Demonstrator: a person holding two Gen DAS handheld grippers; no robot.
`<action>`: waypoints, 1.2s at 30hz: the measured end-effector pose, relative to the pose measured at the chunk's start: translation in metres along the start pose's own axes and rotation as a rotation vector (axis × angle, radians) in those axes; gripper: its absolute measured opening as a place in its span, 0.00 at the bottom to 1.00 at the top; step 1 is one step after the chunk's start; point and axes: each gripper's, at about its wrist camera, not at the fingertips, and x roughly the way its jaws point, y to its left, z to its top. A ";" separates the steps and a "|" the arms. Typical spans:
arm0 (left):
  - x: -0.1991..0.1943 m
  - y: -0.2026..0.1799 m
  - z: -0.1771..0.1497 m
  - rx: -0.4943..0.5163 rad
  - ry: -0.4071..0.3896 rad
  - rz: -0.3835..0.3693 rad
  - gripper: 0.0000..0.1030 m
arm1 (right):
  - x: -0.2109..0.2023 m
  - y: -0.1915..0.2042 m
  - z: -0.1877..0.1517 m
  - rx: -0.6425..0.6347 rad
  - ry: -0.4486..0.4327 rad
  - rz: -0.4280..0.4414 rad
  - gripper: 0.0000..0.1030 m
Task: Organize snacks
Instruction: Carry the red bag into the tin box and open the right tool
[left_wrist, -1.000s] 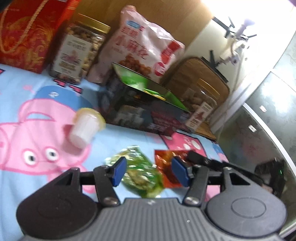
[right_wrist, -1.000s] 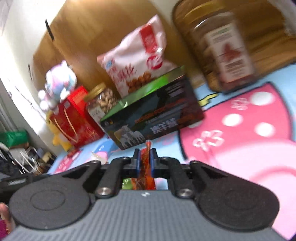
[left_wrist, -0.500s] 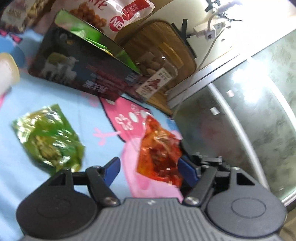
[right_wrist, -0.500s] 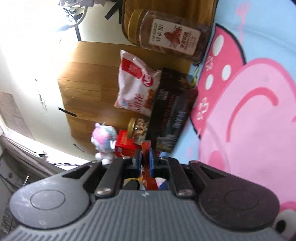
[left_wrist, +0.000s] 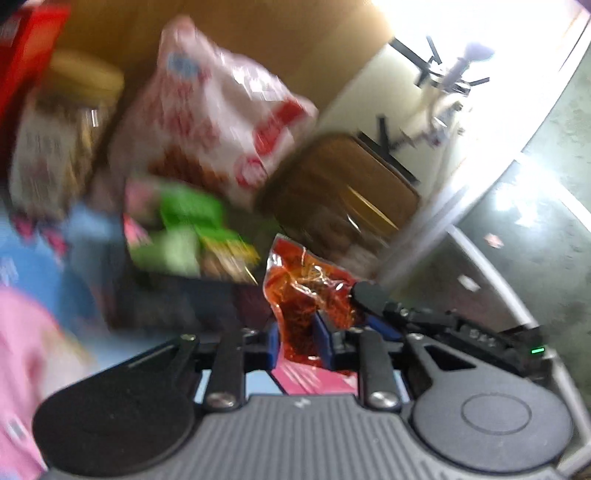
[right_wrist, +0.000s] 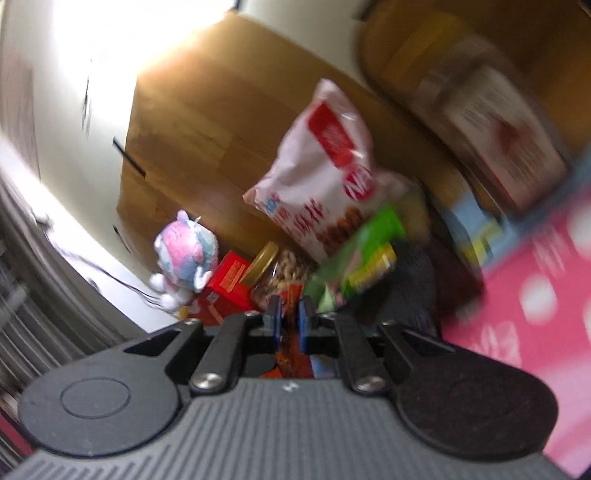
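We see the left tool (left_wrist: 299, 341) and the right tool (right_wrist: 290, 321) both clamped on one red snack packet (left_wrist: 304, 291); the left one's jaws have just been closing onto it, and the packet hangs in the air between them. At about eleven o'clock from the packet, the dark open box (left_wrist: 166, 295) holds green packets (left_wrist: 184, 229). Behind it, toward twelve o'clock, stand a white snack bag (left_wrist: 207, 122), a gold-lidded nut jar (left_wrist: 59, 140) and a brown jar (left_wrist: 332, 206), their contents blurred.
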 end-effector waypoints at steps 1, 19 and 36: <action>0.004 0.002 0.011 0.014 -0.012 0.038 0.19 | 0.011 0.003 0.005 -0.038 0.000 -0.012 0.12; 0.090 -0.006 0.036 0.115 0.027 0.250 0.46 | 0.057 -0.007 0.021 -0.445 -0.191 -0.406 0.46; -0.106 0.044 -0.046 -0.002 -0.138 0.241 0.46 | 0.014 0.021 -0.100 -0.366 0.181 -0.219 0.49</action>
